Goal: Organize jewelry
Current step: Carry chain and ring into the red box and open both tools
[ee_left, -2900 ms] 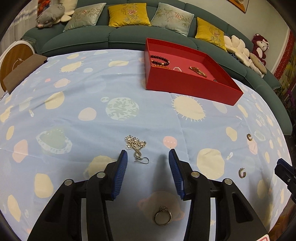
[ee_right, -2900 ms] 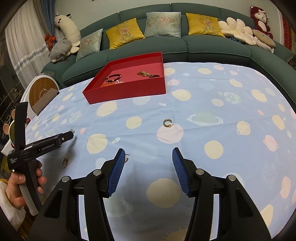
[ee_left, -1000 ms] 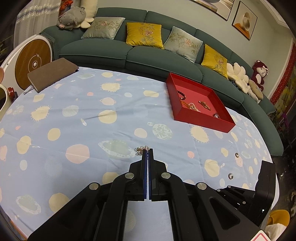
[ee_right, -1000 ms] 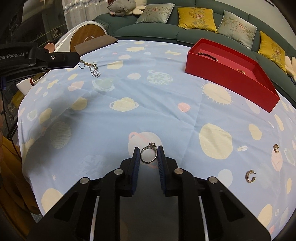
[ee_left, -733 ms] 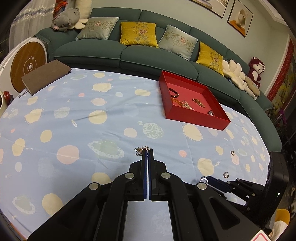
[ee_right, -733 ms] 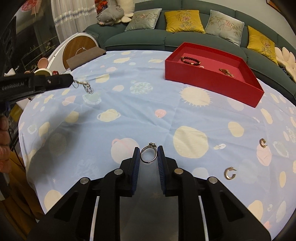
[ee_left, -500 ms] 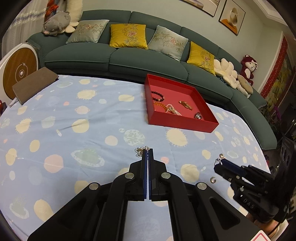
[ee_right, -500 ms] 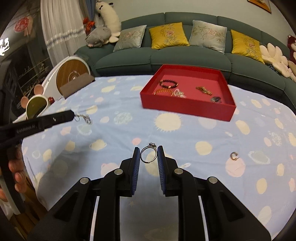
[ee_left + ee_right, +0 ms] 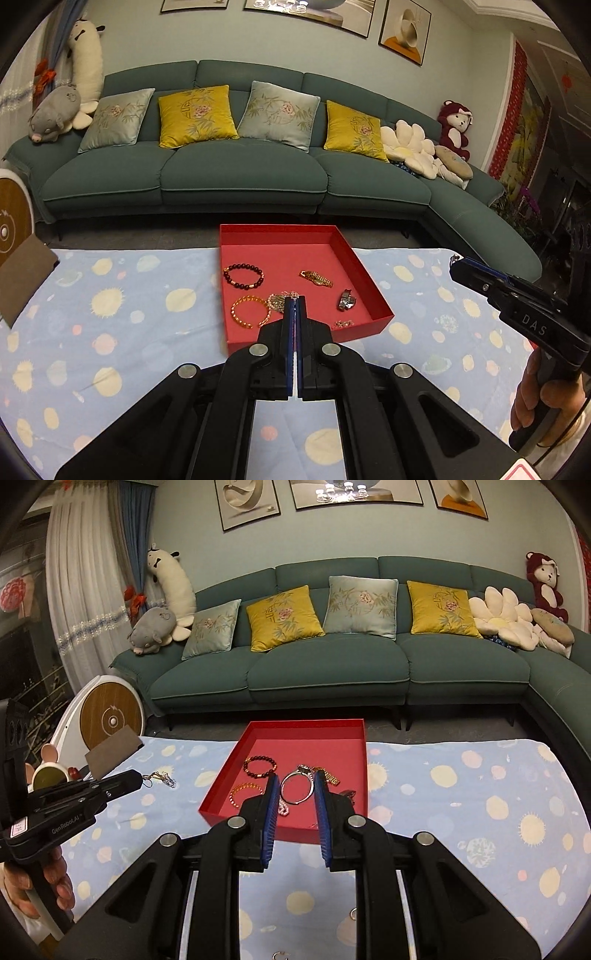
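My left gripper is shut on a silver flower earring that hangs at its tips; the earring also shows in the right wrist view beside the left gripper. My right gripper is shut on a silver ring with a small stone; in the left wrist view this gripper is at the right. Both hover in front of the red tray, which holds a dark bead bracelet, an orange bracelet, a gold piece and a silver piece.
The table wears a light blue cloth with planet prints. Small earrings lie on the cloth near me in the right wrist view. A brown notebook lies at the table's left edge. A green sofa stands behind the table.
Both grippers rose from the cloth and moved toward the red tray, each still holding its piece. The tray now sits directly ahead and closer in both views.
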Demonstrator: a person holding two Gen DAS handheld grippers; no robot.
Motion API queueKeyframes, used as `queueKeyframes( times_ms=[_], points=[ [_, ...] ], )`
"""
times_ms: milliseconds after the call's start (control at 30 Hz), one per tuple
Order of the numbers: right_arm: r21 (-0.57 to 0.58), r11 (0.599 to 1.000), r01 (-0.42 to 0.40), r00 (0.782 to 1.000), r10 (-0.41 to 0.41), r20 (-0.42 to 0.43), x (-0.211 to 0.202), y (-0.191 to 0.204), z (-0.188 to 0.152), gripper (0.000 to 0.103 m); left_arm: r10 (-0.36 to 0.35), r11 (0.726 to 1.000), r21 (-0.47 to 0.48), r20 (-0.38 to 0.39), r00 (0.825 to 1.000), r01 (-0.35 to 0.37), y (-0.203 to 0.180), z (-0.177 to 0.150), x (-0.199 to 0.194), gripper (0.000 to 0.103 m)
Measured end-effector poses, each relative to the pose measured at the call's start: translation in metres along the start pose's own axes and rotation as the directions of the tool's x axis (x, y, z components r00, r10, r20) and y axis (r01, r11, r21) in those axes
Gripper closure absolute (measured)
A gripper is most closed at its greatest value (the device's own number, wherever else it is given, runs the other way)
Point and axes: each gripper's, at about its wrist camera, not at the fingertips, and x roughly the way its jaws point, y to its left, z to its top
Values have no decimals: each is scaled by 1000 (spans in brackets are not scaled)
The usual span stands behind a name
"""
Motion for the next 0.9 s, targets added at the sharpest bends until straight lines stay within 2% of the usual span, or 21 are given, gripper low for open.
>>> queueKeyframes(
  times_ms=[200,367,500,633,900],
  points=[
    [81,997,-8,999,12,-47,54,-28,14,85,-36,999,-41,-58,998,34,6,15,62,103],
    [77,997,-5,997,11,-80,97,-31,21,85,3,998,-57,-84,996,-8,14,19,106,103],
    [67,998,2,993,6,-120,134,-32,17,85,24,992,-121,-117,993,-38,28,12,138,103],
    [59,998,11,986,-1,-168,161,-38,6,85,82,995,-50,-142,986,-90,27,4,156,103],
    [68,997,36,983,-23,-184,182,-57,5,85,74,997,22,-135,988,-72,9,17,181,103]
  ],
)
